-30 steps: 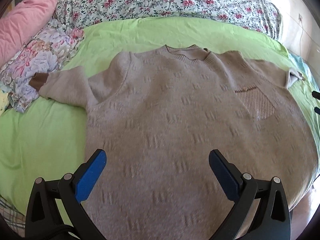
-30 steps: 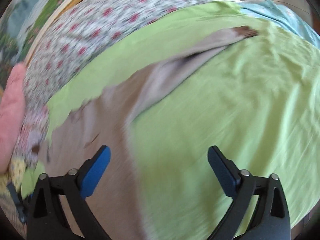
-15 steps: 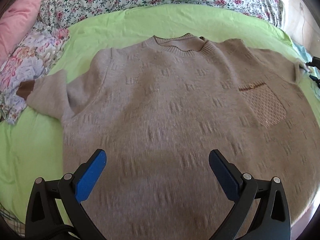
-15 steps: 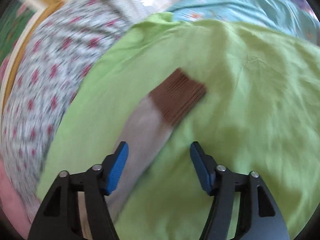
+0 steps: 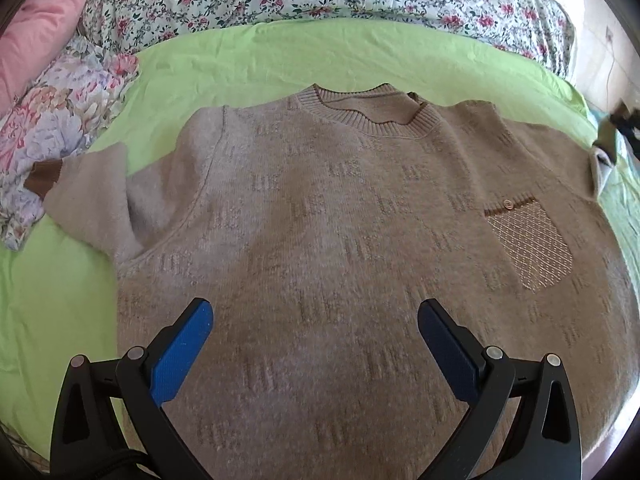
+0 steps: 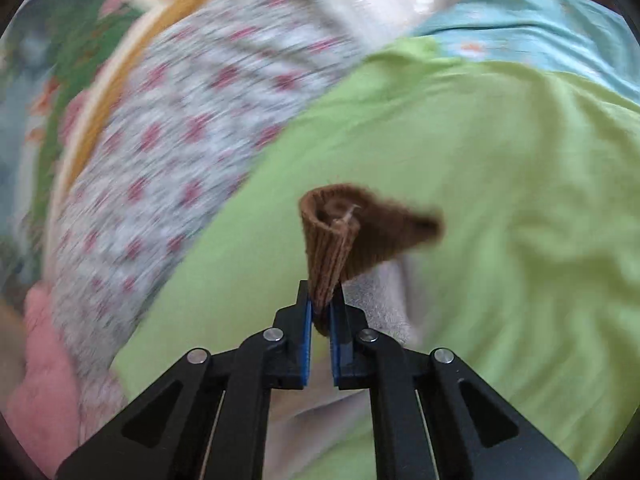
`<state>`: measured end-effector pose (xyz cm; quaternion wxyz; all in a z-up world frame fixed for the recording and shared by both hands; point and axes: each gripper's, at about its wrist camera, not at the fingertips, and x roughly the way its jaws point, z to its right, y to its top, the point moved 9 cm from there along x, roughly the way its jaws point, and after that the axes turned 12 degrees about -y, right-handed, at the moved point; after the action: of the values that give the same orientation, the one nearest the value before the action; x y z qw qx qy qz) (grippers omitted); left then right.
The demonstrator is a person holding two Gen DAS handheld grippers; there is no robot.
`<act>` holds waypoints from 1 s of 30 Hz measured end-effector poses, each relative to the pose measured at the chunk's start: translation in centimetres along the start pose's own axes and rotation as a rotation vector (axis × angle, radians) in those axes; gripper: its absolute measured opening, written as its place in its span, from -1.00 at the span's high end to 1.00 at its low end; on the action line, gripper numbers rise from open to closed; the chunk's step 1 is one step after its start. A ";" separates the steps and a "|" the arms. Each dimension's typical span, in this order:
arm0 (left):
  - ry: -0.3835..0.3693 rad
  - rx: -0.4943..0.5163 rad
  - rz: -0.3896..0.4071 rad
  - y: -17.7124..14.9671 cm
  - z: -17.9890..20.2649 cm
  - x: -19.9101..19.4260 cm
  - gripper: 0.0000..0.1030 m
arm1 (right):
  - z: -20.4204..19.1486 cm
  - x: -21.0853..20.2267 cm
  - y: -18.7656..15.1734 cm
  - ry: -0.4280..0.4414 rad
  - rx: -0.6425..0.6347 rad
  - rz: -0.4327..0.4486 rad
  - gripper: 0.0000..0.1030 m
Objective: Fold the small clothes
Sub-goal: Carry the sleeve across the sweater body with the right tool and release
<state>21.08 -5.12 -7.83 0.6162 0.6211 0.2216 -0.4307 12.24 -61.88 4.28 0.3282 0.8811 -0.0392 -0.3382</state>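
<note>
Our right gripper (image 6: 320, 300) pinches the brown cuff (image 6: 332, 248) of the sweater (image 5: 340, 240); our left gripper (image 5: 314, 344) hangs spread above its hem.

The beige sweater lies front up on the green sheet (image 5: 260, 56), neckline at twelve o'clock, chest pocket (image 5: 528, 248) at three, its other sleeve (image 5: 92, 196) reaching to nine toward a floral cloth (image 5: 52, 120). Nothing sits between our left blue pads (image 5: 180, 356). In the right view the pinched cuff stands lifted off the sheet.

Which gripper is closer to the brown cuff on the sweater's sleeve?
The right. The right gripper has its jaws shut on that brown cuff, lifting it off the green sheet. The left gripper hovers open over the sweater body, far from it.
</note>
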 end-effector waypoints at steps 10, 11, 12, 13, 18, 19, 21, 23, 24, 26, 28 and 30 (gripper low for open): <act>-0.040 -0.074 0.041 -1.3 -2.8 -3.1 -0.99 | -23.2 -0.5 -18.4 0.397 -0.366 -0.300 0.84; -0.043 -0.083 0.044 -1.3 -3.2 -3.3 -0.99 | -24.6 -0.4 -20.3 0.421 -0.389 -0.332 0.84; -0.055 -0.098 0.042 -1.5 -3.6 -3.5 -0.99 | -26.4 -0.2 -22.7 0.447 -0.415 -0.372 0.84; -0.066 -0.107 0.041 -1.5 -3.9 -3.5 -0.99 | -27.5 0.0 -24.8 0.466 -0.432 -0.403 0.84; -0.091 -0.136 0.046 -1.9 -5.2 -3.7 -0.99 | -31.2 2.6 -33.8 0.492 -0.500 -0.558 0.84; -0.090 -0.138 0.046 -2.0 -5.4 -3.6 -0.99 | -31.7 3.2 -34.7 0.482 -0.510 -0.571 0.84; -0.102 -0.150 0.042 -1.9 -5.6 -3.4 -0.99 | -32.2 4.4 -36.8 0.458 -0.524 -0.609 0.83; -0.122 -0.163 0.038 -1.6 -5.8 -3.0 -0.99 | -32.0 5.4 -38.5 0.434 -0.526 -0.656 0.76; -0.139 -0.172 0.036 -1.3 -5.8 -2.6 -0.99 | -31.6 6.0 -39.0 0.414 -0.524 -0.678 0.72; -0.160 -0.185 0.029 -0.6 -5.8 -1.8 -0.99 | -31.4 6.4 -39.5 0.398 -0.510 -0.717 0.47; -0.188 -0.209 0.023 0.5 -5.8 -0.7 -0.99 | -31.1 5.8 -38.8 0.406 -0.483 -0.703 0.14; -0.225 -0.239 0.024 1.7 -5.8 0.7 -0.99 | -30.6 4.7 -37.3 0.415 -0.461 -0.661 0.05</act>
<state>24.35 -0.01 -8.11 0.7119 0.4936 0.1933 -0.4606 29.14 -17.22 -3.91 0.3912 0.7993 0.3872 -0.2411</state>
